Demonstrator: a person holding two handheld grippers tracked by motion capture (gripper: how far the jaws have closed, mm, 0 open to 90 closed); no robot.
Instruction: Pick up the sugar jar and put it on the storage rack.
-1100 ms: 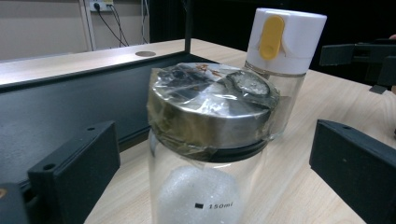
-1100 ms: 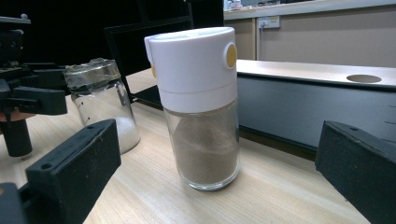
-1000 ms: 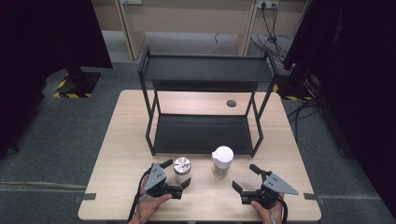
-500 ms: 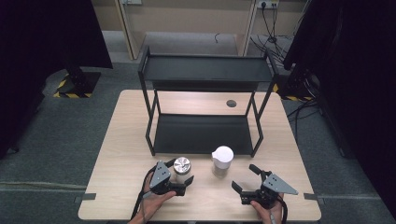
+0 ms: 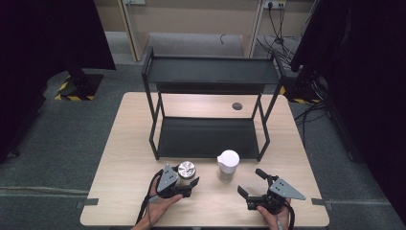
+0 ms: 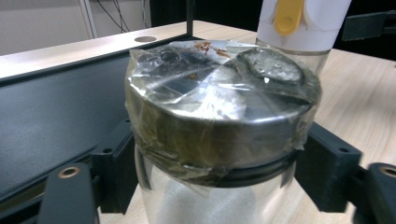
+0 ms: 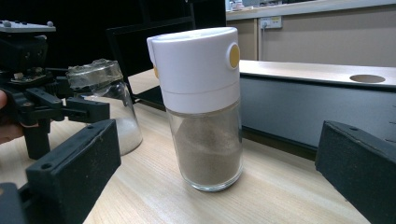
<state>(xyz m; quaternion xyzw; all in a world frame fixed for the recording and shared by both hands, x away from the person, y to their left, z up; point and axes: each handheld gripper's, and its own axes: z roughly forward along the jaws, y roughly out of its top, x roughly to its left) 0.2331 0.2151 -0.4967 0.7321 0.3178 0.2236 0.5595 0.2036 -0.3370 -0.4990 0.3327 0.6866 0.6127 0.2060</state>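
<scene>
The glass jar (image 6: pixel 219 140) is clear, with white grains in its lower part and a round metal lid wrapped in crinkled, shiny plastic film. It stands upright near the front edge of the tabletop (image 5: pixel 124 143), left of the middle, just in front of the black shelf rack (image 5: pixel 210 139). The left gripper (image 5: pixel 184 183) has just been closing and now pinches the jar below the lid, one black jaw pressed on either side. Just to the jar's right, apart from it, stands a shaker (image 7: pixel 201 107) with a white cap, a yellow button and brownish powder inside. The right gripper (image 5: pixel 253 183) rests near the front right corner, its jaws spread wide, with the shaker ahead of them and untouched.
</scene>
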